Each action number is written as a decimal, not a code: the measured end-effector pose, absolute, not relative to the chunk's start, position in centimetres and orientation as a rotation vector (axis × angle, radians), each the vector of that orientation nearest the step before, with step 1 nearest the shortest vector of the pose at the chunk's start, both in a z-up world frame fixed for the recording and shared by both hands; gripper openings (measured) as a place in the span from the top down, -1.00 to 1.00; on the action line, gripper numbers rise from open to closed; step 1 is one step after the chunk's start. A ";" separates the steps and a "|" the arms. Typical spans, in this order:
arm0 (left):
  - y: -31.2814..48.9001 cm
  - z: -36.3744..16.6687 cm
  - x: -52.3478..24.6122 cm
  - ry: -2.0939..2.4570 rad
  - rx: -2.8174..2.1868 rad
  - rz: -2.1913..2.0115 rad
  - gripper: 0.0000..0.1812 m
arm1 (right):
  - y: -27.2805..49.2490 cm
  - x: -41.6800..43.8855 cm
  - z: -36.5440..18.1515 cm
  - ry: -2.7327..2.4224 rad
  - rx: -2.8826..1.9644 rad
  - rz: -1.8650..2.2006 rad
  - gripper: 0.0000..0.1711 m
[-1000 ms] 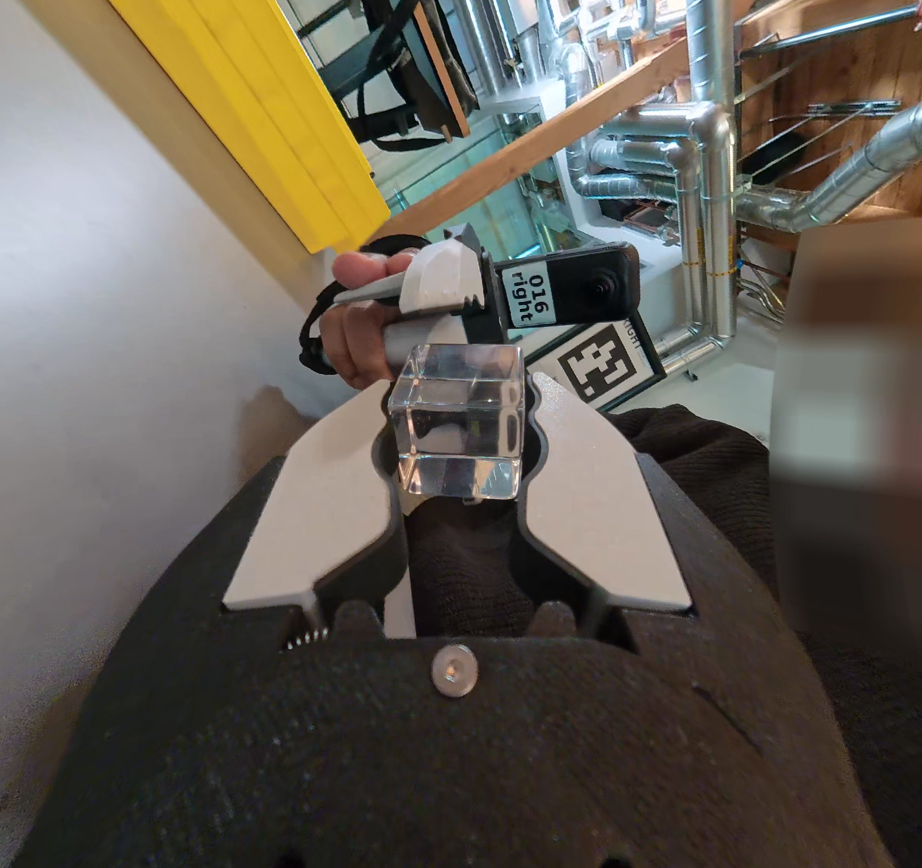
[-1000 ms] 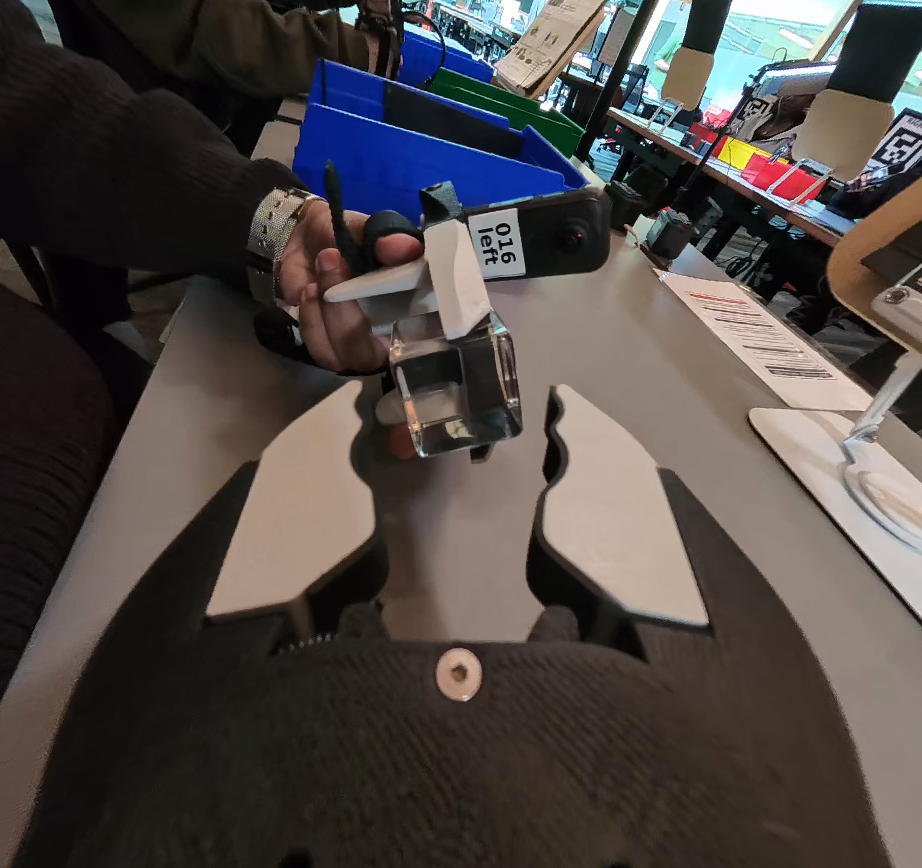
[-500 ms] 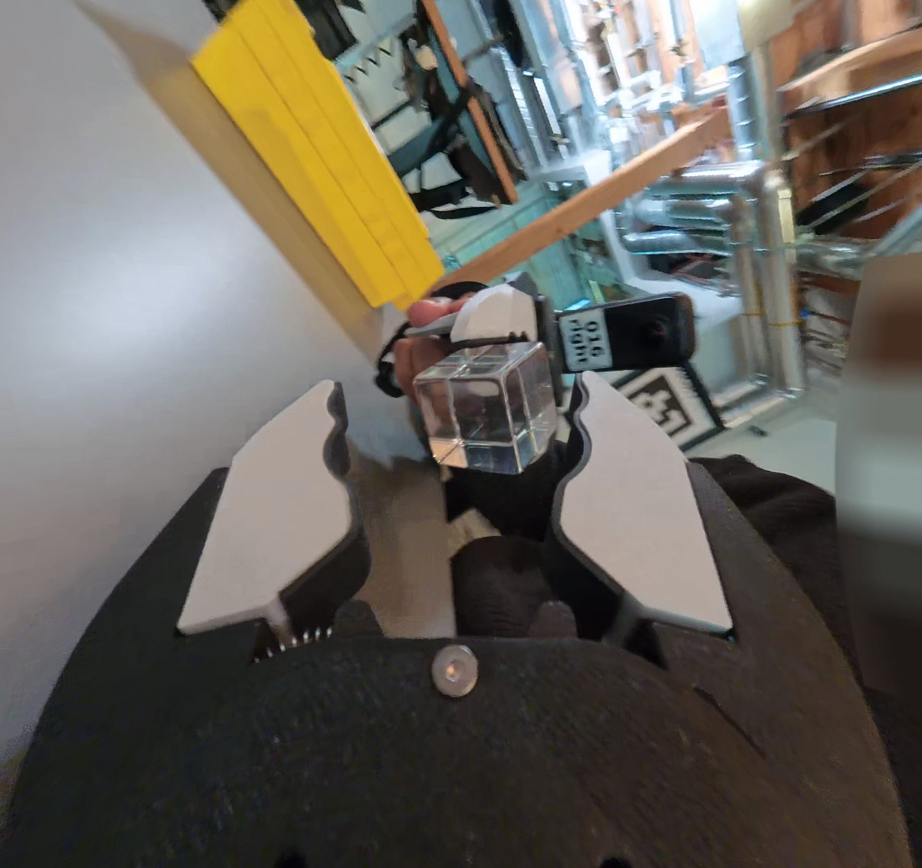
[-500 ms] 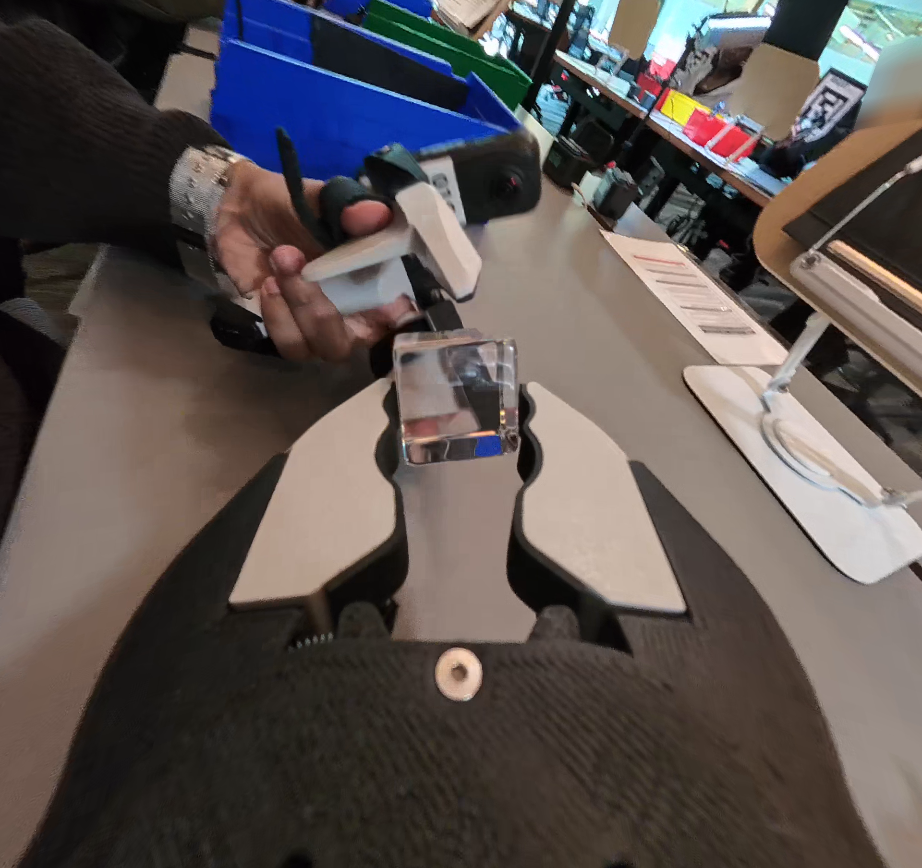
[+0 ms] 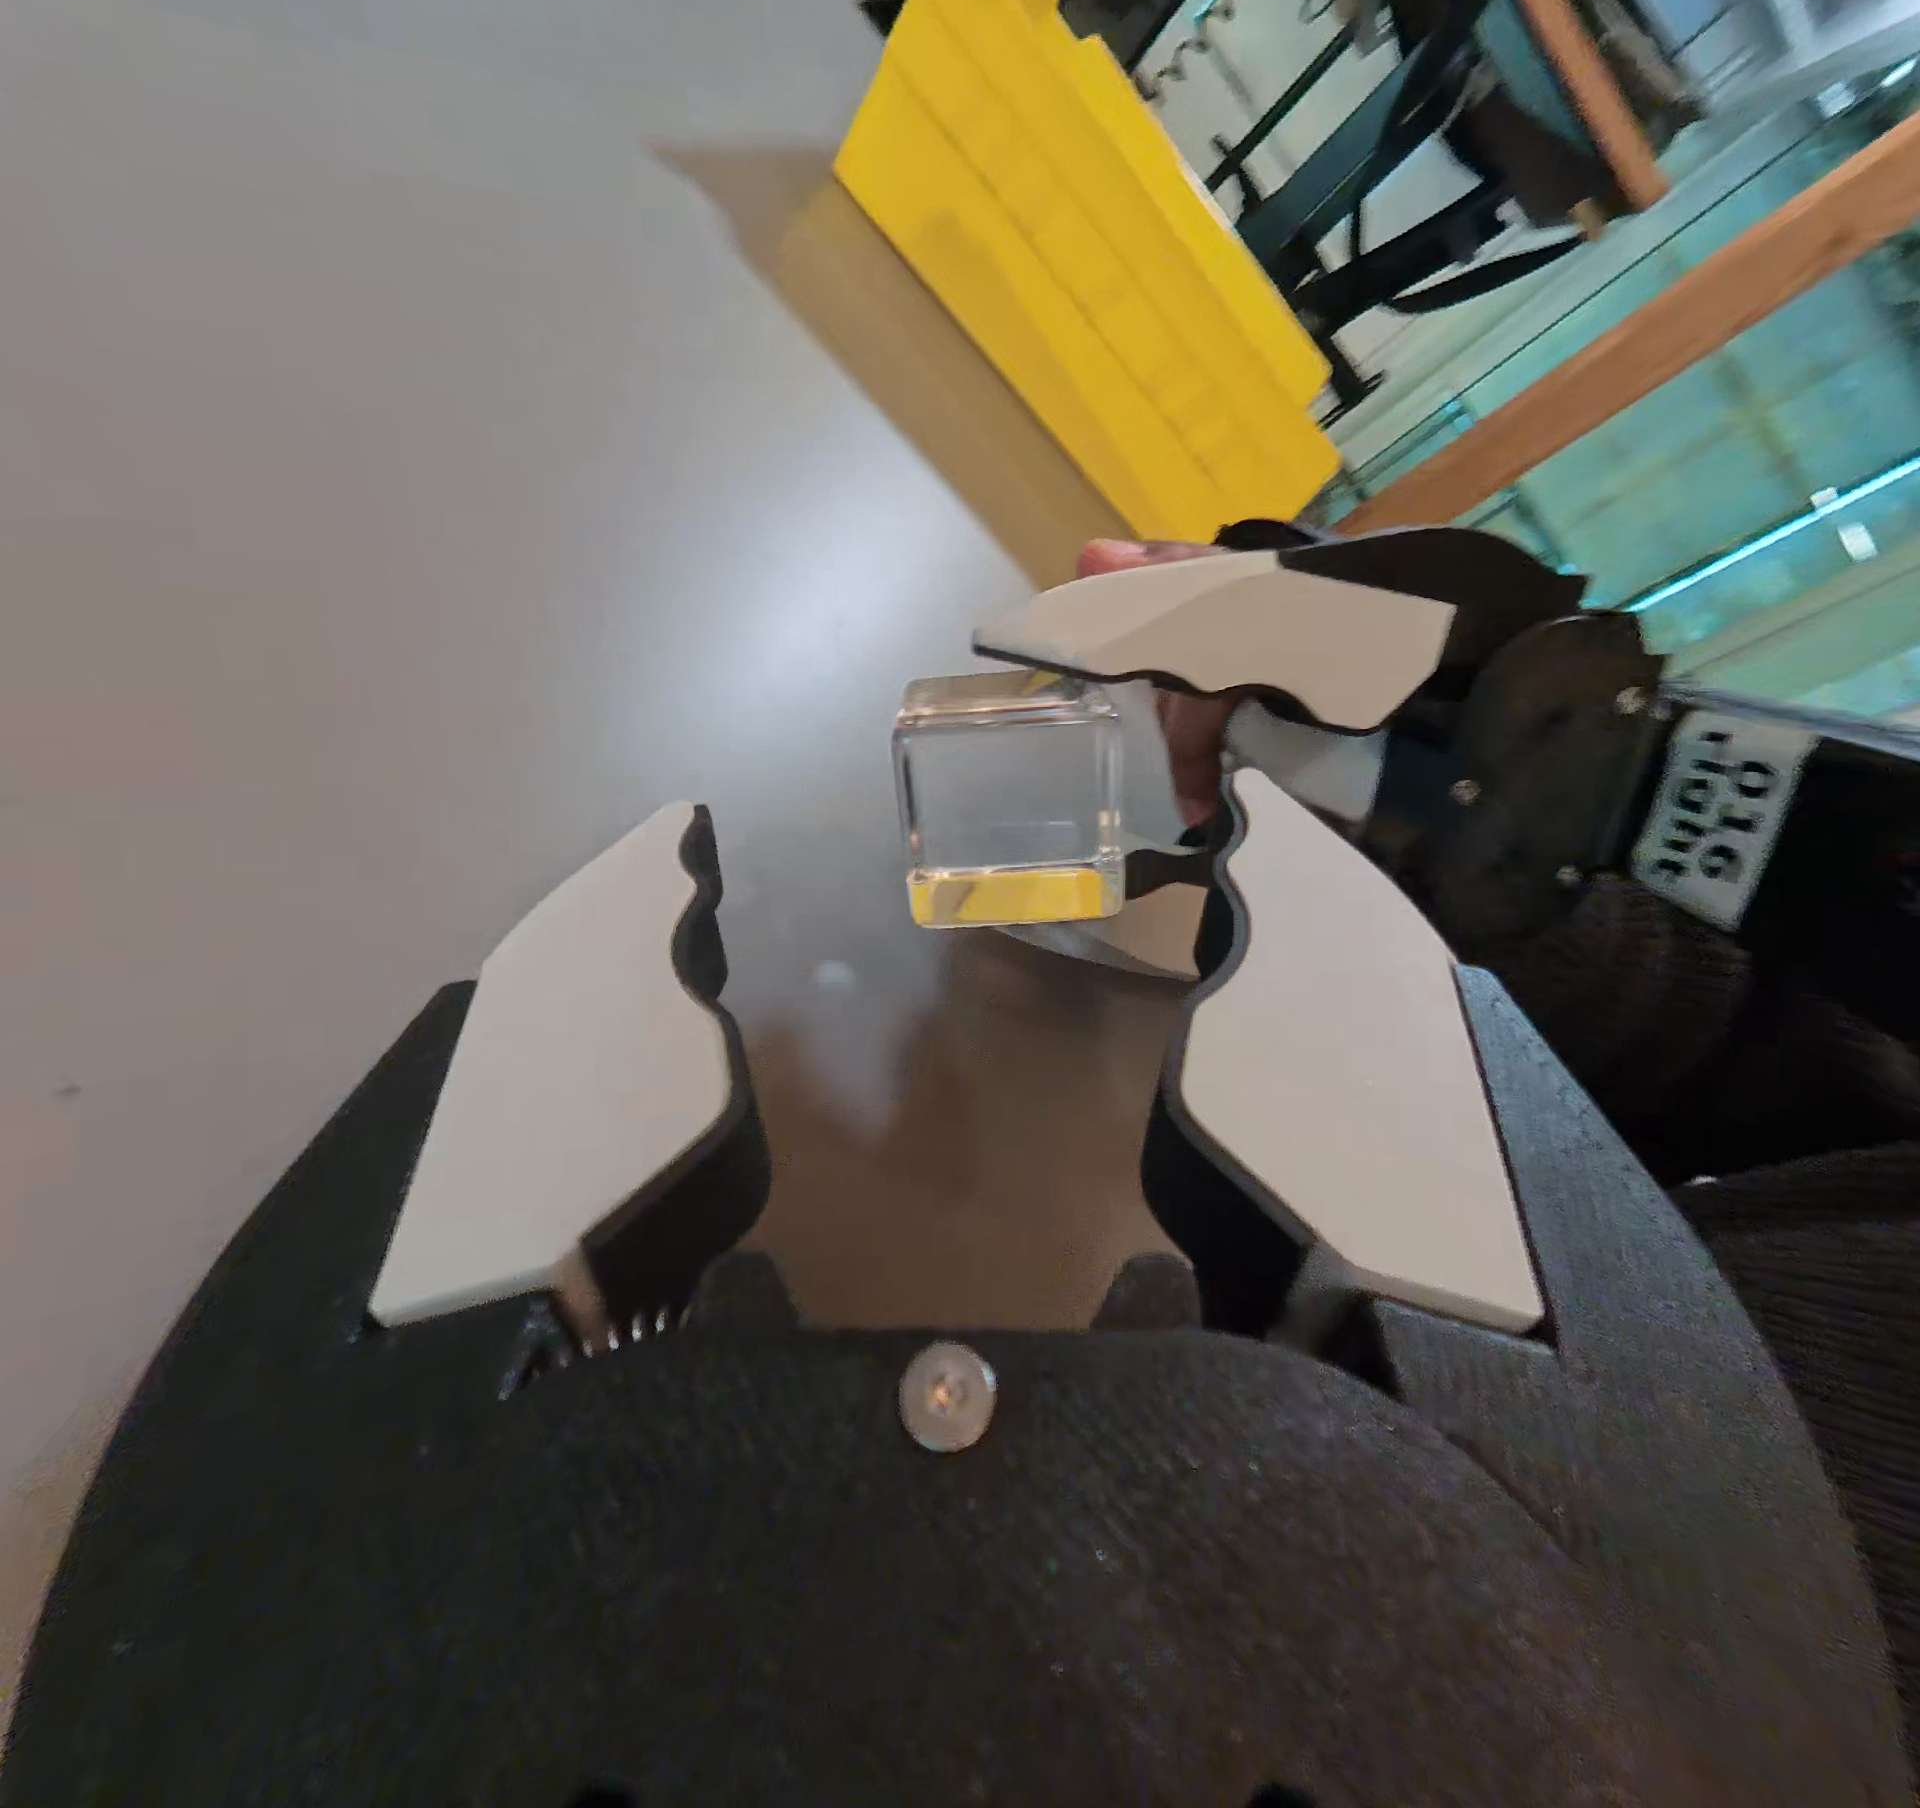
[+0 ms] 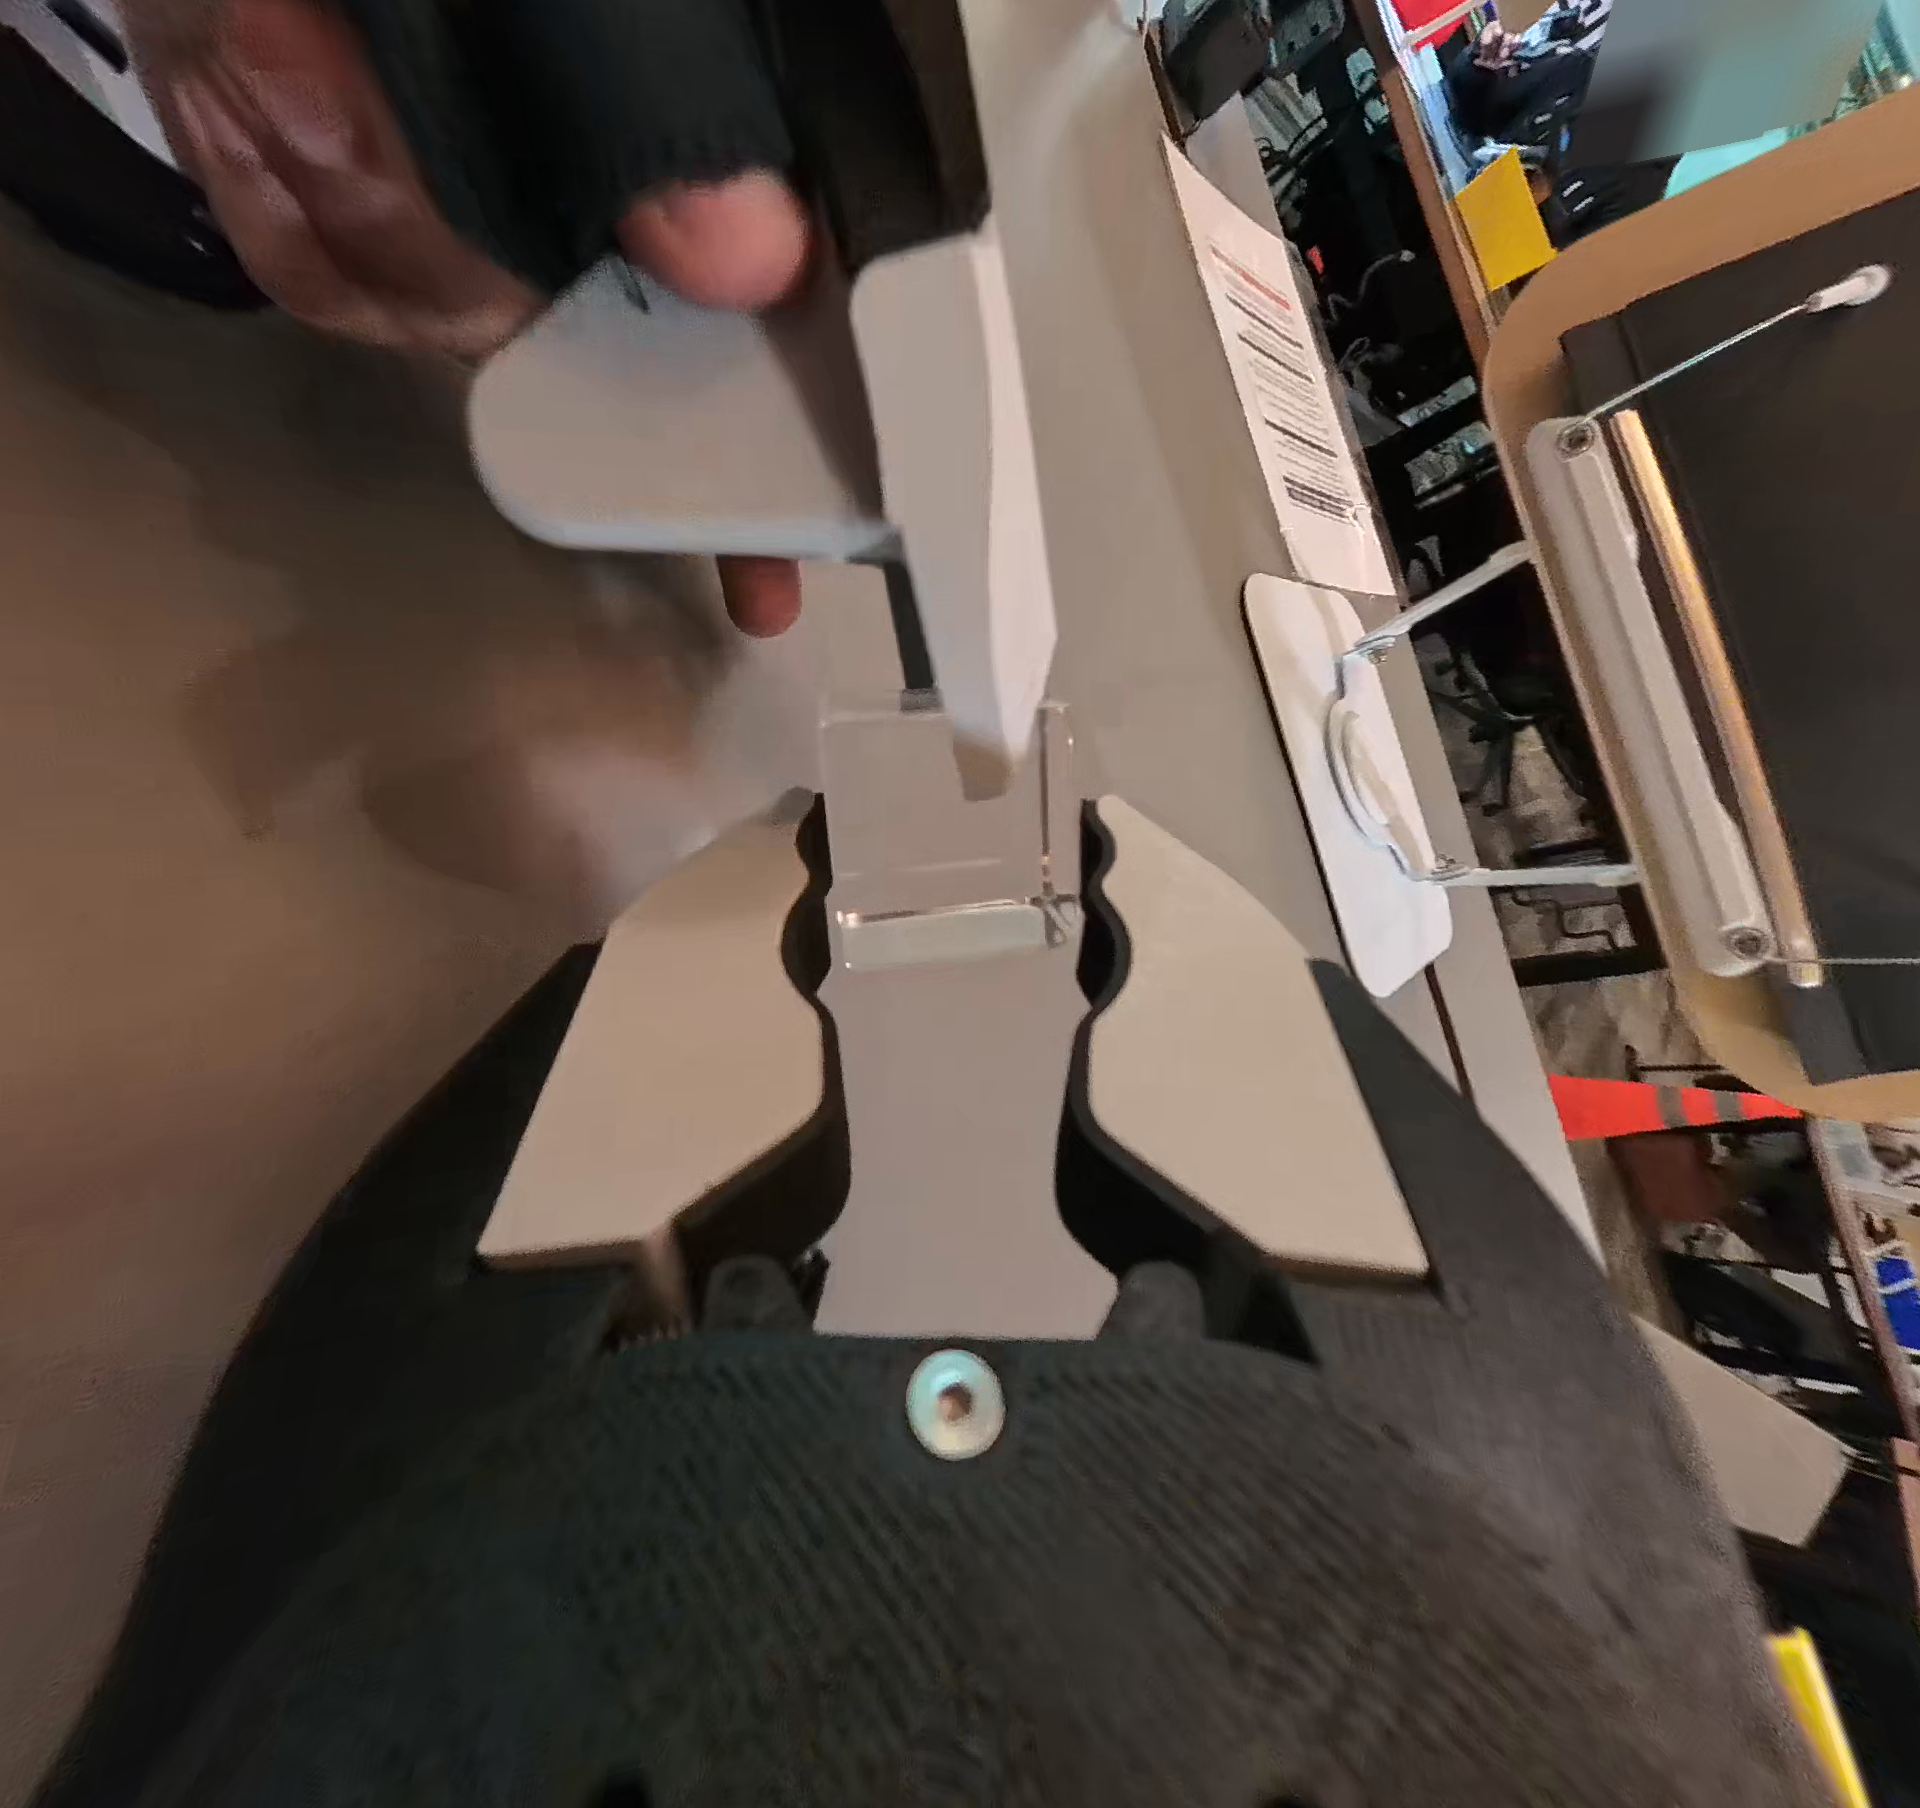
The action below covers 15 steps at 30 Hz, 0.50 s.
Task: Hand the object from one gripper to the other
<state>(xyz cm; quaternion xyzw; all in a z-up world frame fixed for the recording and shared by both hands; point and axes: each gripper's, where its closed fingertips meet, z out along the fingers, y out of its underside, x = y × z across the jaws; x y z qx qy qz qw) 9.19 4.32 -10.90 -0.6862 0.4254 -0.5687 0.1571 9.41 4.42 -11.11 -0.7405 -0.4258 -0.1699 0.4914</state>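
Over a grey table point(image 5: 312, 511), caught mid-handover: pinching the clear cube point(image 5: 1008, 813) flat-sided between the closed-in fingers of the right gripper point(image 6: 951, 808), at 12 o'clock in its own view. Spread wide and holding nothing at the left gripper point(image 5: 964, 808), with the cube lodged just ahead of the gap, toward 1 o'clock and nearer the right-hand finger. Could go wrong through sheer slipperiness: smooth clear faces pinched on two sides only, likely to twist or drop to the table if bumped. Could also snag, judging from the right wrist view, where one pale finger point(image 6: 977, 511) of the left gripper reaches down from 12 o'clock across the cube's upper face; impossible to say whether touching or merely in front. Hard to trace the cube's edges against the grey behind. Smeared by motion at 10 o'clock of that view, a hand point(image 6: 343, 158). Cut off by the frame edge at 1 o'clock of the left wrist view, a stack of yellow bins point(image 5: 1091, 304); hidden behind the cube there, most of the right gripper's lower finger.
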 end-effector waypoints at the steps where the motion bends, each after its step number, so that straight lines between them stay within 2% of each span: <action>1: 4.4 -11.3 9.1 1.237 -1.967 -1.579 0.02 | 4.4 9.4 -11.1 -1.036 -1.797 -0.428 0.46; 6: 4.0 -11.7 9.2 1.274 -1.961 -1.544 0.14 | 4.3 9.3 -11.1 -1.036 -1.804 -0.450 0.46; 15: 3.1 -12.1 9.4 1.316 -1.969 -1.552 0.24 | 4.0 8.4 -11.5 -1.071 -1.808 -0.457 0.46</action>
